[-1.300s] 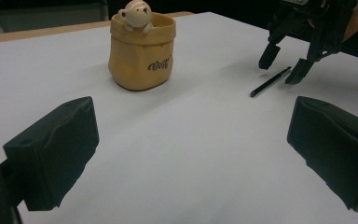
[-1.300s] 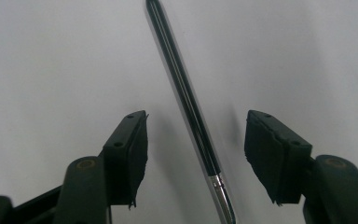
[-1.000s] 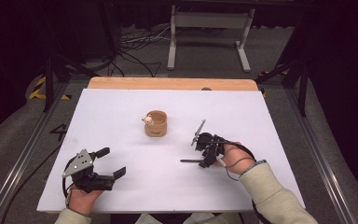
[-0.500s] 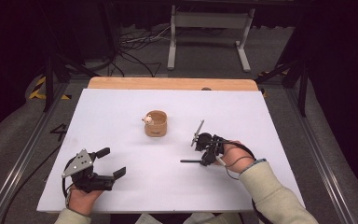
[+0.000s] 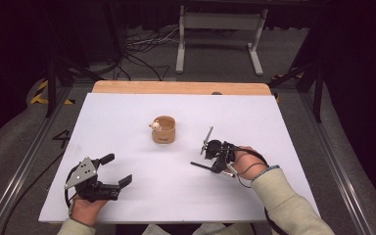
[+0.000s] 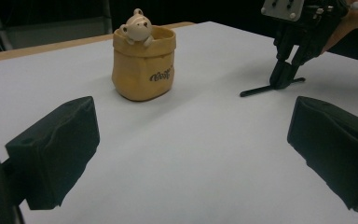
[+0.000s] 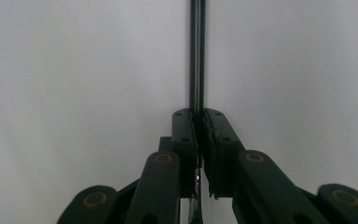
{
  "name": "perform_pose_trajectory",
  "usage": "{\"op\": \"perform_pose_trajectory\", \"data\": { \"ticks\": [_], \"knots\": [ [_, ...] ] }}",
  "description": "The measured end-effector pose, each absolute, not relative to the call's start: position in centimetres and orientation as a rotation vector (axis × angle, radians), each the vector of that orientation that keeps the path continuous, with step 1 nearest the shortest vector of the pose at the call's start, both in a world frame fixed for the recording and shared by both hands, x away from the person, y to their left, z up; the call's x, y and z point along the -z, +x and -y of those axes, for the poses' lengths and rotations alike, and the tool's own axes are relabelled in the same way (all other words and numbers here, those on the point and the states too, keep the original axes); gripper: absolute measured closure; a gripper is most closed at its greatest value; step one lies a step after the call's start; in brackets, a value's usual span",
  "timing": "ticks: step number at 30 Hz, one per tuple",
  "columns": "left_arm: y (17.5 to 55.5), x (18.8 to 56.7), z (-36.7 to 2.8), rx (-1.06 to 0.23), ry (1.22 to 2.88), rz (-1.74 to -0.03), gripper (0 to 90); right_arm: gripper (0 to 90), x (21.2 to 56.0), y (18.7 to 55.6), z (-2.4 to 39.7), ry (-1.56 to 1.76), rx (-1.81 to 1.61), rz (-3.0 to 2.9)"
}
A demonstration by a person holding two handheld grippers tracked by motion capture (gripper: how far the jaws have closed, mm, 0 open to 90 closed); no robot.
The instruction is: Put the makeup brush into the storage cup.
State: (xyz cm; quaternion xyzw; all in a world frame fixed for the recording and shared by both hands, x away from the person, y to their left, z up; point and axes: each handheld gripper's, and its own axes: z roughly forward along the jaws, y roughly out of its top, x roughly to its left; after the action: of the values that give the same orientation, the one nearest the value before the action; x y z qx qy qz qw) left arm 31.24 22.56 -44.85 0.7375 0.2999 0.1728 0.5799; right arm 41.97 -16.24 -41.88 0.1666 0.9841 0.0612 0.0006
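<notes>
A thin black stick (image 5: 200, 166) lies flat on the white table (image 5: 274, 127), right of centre. My right gripper (image 5: 215, 169) points down at it and is shut on it. Its jaws have just been closing, with the stick between them. In the right gripper view the two pads (image 7: 199, 114) press on the stick (image 7: 196, 56), which runs straight up the picture. My left gripper (image 5: 117, 169) rests at the near left, open and holding nothing; its black pads (image 6: 56, 149) stand wide apart. A tan bag-shaped cup (image 5: 163, 131) with a small bear on its rim stands mid-table.
From the left gripper view the cup (image 6: 143, 65) stands ahead to the left, and the right gripper (image 6: 283, 79) with the stick (image 6: 261, 89) stands to the right. A wooden strip (image 5: 181, 88) edges the table's far side. Beyond it are cables and a metal stand (image 5: 218, 29).
</notes>
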Motion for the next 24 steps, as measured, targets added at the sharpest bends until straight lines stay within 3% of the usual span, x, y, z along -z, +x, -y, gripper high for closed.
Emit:
{"op": "perform_pose_trajectory", "data": {
  "ticks": [14,24],
  "knots": [
    [31.7,43.6,-21.9,-0.356,1.797,-0.624,6.1,84.0,40.2,41.7,16.2,0.472,-0.216,-3.055],
    [32.9,41.4,-20.2,-0.283,1.846,-0.473,7.2,83.9,36.9,40.6,15.2,0.343,-0.201,-3.03]
  ]
}}
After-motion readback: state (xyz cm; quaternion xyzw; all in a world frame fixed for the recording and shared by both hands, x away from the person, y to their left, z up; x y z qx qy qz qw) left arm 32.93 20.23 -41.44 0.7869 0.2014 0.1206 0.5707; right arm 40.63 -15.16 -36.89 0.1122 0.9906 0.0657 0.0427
